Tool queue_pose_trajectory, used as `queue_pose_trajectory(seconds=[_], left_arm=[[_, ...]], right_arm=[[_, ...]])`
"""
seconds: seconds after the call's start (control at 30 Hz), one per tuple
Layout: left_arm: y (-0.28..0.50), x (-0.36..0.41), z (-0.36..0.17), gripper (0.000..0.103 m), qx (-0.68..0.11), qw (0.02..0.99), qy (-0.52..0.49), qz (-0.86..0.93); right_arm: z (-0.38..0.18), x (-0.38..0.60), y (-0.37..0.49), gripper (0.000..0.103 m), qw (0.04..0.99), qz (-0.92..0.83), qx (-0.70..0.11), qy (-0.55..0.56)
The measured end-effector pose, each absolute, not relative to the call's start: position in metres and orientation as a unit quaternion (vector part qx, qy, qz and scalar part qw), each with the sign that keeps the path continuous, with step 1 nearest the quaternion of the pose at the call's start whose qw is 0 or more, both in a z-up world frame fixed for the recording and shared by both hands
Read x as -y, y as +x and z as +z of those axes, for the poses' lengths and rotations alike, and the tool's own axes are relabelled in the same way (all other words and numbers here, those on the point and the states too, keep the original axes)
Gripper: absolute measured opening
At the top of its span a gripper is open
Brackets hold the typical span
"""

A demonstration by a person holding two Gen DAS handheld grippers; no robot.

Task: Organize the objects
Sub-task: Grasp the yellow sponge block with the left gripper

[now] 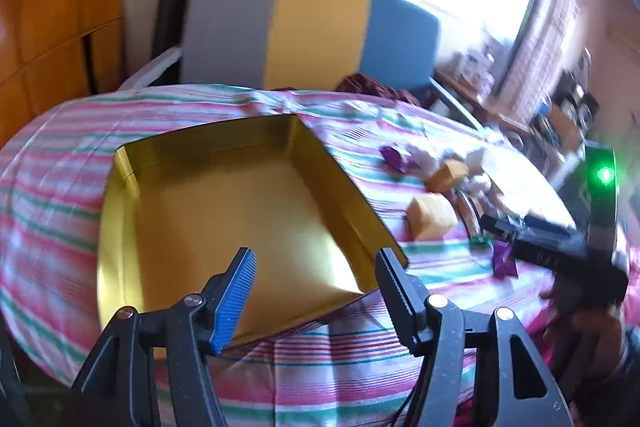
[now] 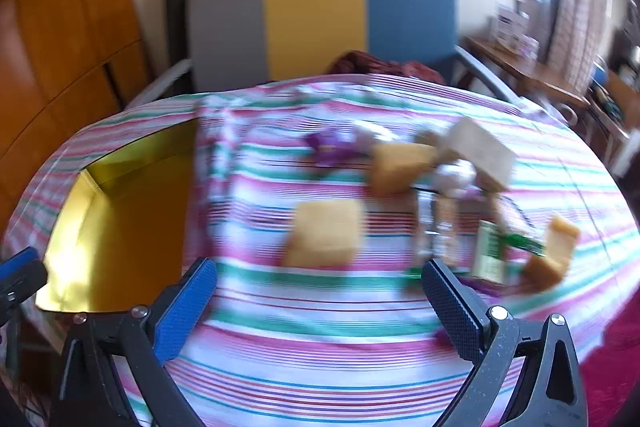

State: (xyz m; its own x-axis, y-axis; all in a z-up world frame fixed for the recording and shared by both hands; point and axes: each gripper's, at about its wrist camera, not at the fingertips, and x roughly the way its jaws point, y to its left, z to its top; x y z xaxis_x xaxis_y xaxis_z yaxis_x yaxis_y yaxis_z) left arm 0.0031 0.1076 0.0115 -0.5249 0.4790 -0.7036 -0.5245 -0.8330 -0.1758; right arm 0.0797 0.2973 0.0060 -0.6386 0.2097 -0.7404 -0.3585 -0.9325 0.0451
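Nearest to us are the two pairs of jaws. The left gripper stands about half open with nothing between its pads, and it hangs tilted down over the near corner of the gold box, which lies open and looks empty on the striped cloth that covers the counter. The right gripper has its jaws spread as wide as they go, also with nothing in them, and it points down at the cloth in front of the loose things. Going from left to right in the right wrist view, we see the gold box at the far left, then a yellow block lying alone just ahead of the open jaws, behind it a purple wrapper and a second yellow block, then a pale block, a green and white packet, and at the far right a tilted orange block. The picture is blurred, so we cannot tell what the small pieces between them are. We judge that the task is at its beginning: nothing is in the box yet, and the step in hand is the reach for a first object. The next move, we think, calls for lowering the right jaws around the nearest yellow block, one pad on each side, closing on it, and then carrying it left to the box.
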Motion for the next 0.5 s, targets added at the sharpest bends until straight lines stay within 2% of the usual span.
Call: queue_pose_trajectory(seconds=[0.27,0.5], left_arm=[[0.0,-0.184,0.016,0.063,-0.091,0.376,-0.413,0.825],[-0.003,-0.248,0.002,0.063,-0.126,0.415,-0.434,0.789]], right_arm=[[0.025,-0.399,0.105,0.103,0.217,0.887,-0.162,-0.375],[0.011,-0.457,0.122,0.103,0.239,0.88,-0.199,-0.358]])
